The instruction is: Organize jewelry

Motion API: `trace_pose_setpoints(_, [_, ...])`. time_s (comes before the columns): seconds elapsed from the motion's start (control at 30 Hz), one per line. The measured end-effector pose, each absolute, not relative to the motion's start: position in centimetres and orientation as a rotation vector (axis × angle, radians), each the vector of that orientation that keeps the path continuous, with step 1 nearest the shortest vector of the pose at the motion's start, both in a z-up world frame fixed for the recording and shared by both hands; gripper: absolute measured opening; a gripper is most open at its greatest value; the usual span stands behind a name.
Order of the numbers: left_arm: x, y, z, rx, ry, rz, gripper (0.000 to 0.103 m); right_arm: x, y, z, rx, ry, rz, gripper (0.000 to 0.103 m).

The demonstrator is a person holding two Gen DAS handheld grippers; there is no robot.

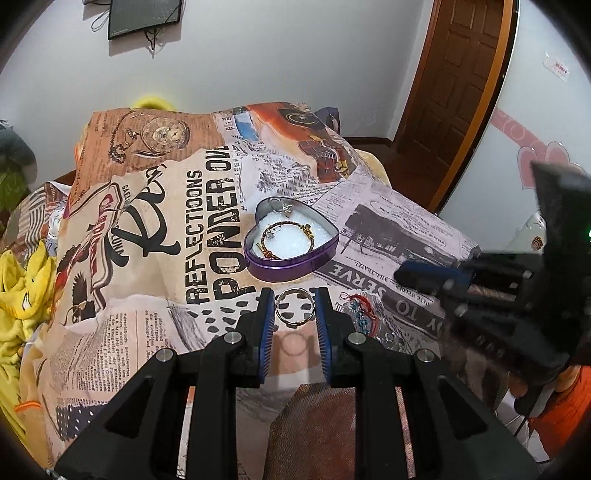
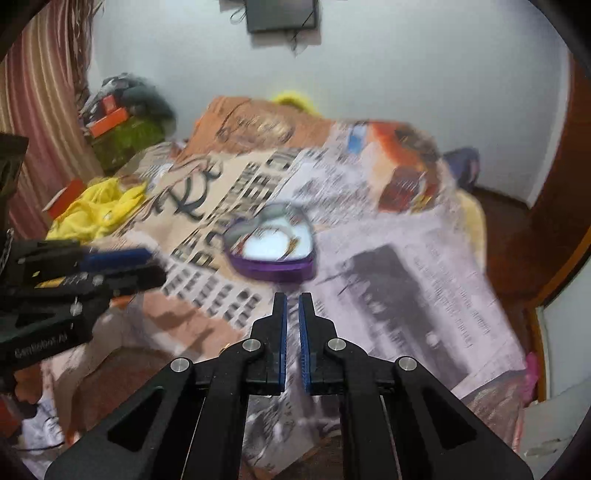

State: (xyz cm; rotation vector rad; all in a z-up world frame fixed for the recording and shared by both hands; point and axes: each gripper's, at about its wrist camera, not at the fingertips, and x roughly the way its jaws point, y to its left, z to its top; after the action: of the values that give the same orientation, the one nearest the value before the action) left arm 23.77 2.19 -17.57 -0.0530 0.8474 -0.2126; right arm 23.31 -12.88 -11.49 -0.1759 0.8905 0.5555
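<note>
I hold a ring (image 1: pixel 294 307) clamped in my left gripper (image 1: pixel 294 308), just short of the tin (image 1: pixel 295 264); right gripper (image 2: pixel 292 314) closed, empty. Next: carry it over the tin, release.

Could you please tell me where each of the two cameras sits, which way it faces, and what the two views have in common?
Left wrist: sits on the left gripper, looking down along its fingers, which clasp a silver ring above the printed cloth; the right gripper shows at the right edge.
Right wrist: sits on the right gripper, jaws nearly together, looking down at the blurred cloth; the left gripper shows at the left edge.
Shared: the purple heart-shaped tin, the cloth, the wall screen.
</note>
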Motion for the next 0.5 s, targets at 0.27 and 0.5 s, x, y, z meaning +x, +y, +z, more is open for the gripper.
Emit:
trace_pose_setpoints(0.27, [23.8, 2.5, -18.6, -0.052, 0.871, -0.211, 0.021, 23.5, -11.2, -15.9, -0.218, 1.04, 0.579, 0.013])
trace_pose_setpoints(0.5, [24.3, 2.8, -19.4, -0.07, 0.887, -0.21, 0.021, 23.2, -10.3, -16.9, -0.304, 0.995, 0.571, 0.033])
